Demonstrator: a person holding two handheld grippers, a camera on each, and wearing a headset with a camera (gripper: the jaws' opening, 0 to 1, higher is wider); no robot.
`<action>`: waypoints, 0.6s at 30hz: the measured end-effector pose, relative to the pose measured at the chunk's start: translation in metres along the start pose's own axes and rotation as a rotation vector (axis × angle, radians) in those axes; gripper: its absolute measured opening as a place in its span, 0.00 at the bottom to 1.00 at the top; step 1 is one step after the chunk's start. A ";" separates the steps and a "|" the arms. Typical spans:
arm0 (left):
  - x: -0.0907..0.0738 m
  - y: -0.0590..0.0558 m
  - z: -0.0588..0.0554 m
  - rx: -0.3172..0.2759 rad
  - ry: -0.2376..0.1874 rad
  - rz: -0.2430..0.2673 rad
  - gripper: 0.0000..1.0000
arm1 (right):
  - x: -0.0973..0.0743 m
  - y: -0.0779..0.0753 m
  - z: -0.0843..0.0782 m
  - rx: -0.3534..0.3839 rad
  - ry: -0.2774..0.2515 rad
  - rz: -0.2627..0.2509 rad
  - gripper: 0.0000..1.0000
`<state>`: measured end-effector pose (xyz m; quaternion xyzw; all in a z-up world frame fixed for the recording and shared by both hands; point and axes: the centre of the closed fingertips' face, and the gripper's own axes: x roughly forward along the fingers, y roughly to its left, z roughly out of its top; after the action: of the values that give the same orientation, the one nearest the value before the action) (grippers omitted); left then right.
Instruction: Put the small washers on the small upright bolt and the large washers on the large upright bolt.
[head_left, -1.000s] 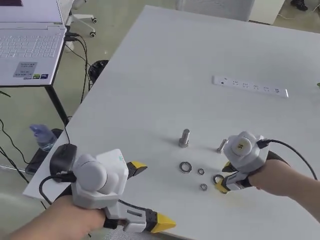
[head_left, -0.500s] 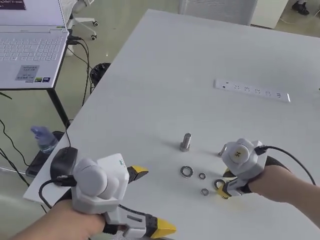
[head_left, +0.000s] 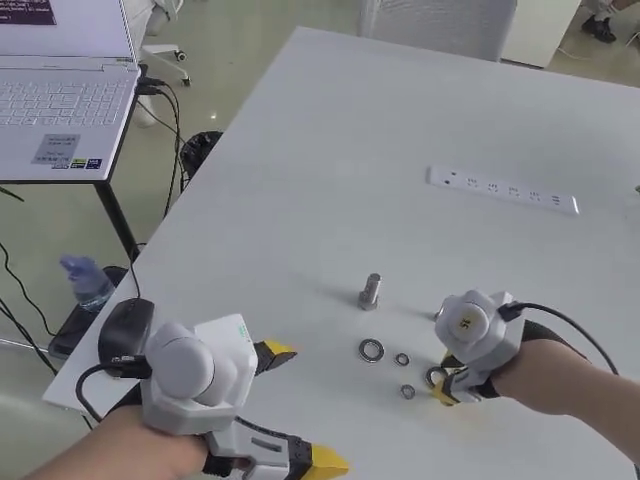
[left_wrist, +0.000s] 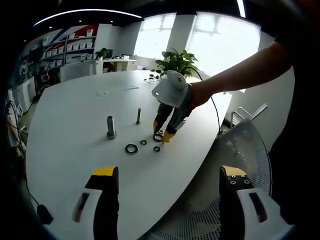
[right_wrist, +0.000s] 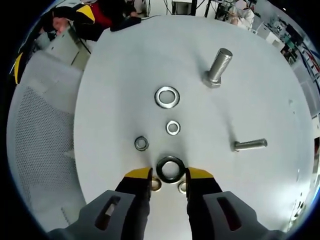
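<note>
On the white table (head_left: 330, 150): left gripper (left_wrist: 169, 172) at the near edge, jaws wide apart, empty. The right gripper (right_wrist: 169, 175) has its tips parted, straddling a dark large washer (right_wrist: 160, 169) lying flat (contact unclear). The large bolt (right_wrist: 218, 66) and small bolt (right_wrist: 250, 145) are upright. A silver large washer (right_wrist: 159, 97) and two small washers (right_wrist: 169, 128) (right_wrist: 138, 144) lie between the bolts and the right gripper.

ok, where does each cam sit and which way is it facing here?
Head view: on the headset, looking forward and down at the white table; left gripper, right gripper and both forearms show.
Left gripper view: rides the left gripper, facing across the table at the right gripper; own jaws wide apart at the bottom.
Right gripper view: rides the right gripper, looking down at the dark large washer between its own jaws.
Shared: all three show the large upright bolt.
</note>
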<state>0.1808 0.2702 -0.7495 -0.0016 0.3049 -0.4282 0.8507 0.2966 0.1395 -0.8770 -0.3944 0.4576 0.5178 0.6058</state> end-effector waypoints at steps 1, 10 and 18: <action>-0.001 0.001 0.004 -0.014 -0.023 0.003 0.82 | 0.000 0.001 0.000 -0.002 0.001 0.001 0.28; -0.002 0.003 0.003 -0.022 -0.025 0.005 0.79 | 0.000 0.001 0.000 -0.016 0.016 -0.002 0.25; -0.003 0.002 0.010 0.021 -0.029 0.023 0.78 | 0.000 -0.001 0.000 -0.030 0.016 0.028 0.21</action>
<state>0.1861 0.2709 -0.7406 0.0046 0.2882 -0.4216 0.8598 0.2978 0.1390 -0.8767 -0.4012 0.4601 0.5297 0.5888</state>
